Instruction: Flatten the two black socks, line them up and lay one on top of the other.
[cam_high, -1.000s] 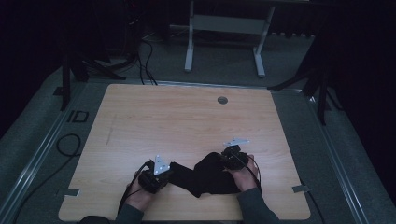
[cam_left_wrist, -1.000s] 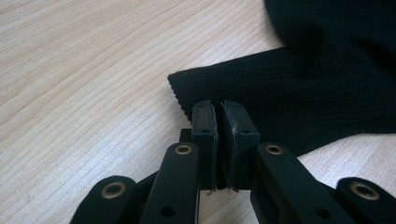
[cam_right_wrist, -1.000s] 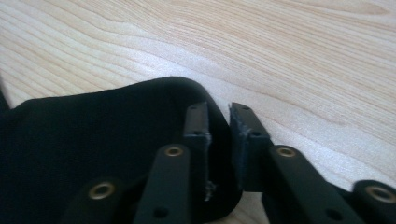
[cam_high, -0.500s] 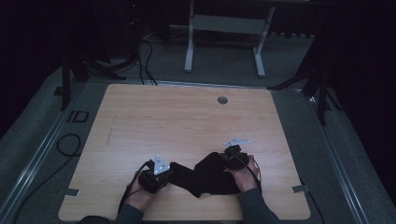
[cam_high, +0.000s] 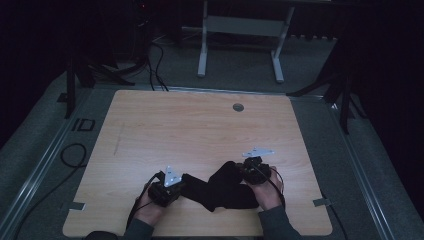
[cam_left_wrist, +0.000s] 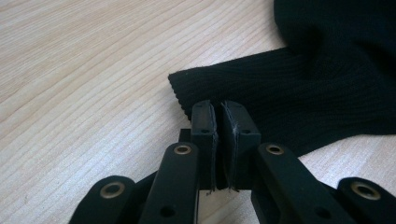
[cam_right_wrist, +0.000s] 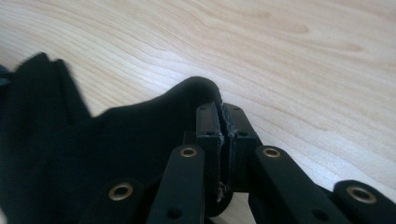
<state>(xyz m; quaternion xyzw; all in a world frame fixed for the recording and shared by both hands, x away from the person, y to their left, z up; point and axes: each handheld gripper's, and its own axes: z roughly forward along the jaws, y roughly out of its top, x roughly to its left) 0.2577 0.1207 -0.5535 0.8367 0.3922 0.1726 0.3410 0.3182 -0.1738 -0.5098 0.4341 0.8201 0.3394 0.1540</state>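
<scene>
A black knit garment (cam_high: 222, 190) lies crumpled on the wooden table (cam_high: 200, 130) near its front edge, between a person's two hands. My left gripper (cam_high: 180, 187) is at the garment's left end. In the left gripper view its jaws are pressed together (cam_left_wrist: 218, 106) on the edge of a ribbed cuff (cam_left_wrist: 289, 93). My right gripper (cam_high: 242, 173) is at the garment's right end. In the right gripper view its jaws are closed (cam_right_wrist: 219, 108) on a raised fold of the black cloth (cam_right_wrist: 140, 135), which covers the left of that view.
A round grommet hole (cam_high: 238, 107) sits near the table's far edge. Beyond the table stands a grey metal frame (cam_high: 240, 45) on the floor. Cables (cam_high: 75, 155) lie on the floor to the left. Bare wood stretches across the table's middle and back.
</scene>
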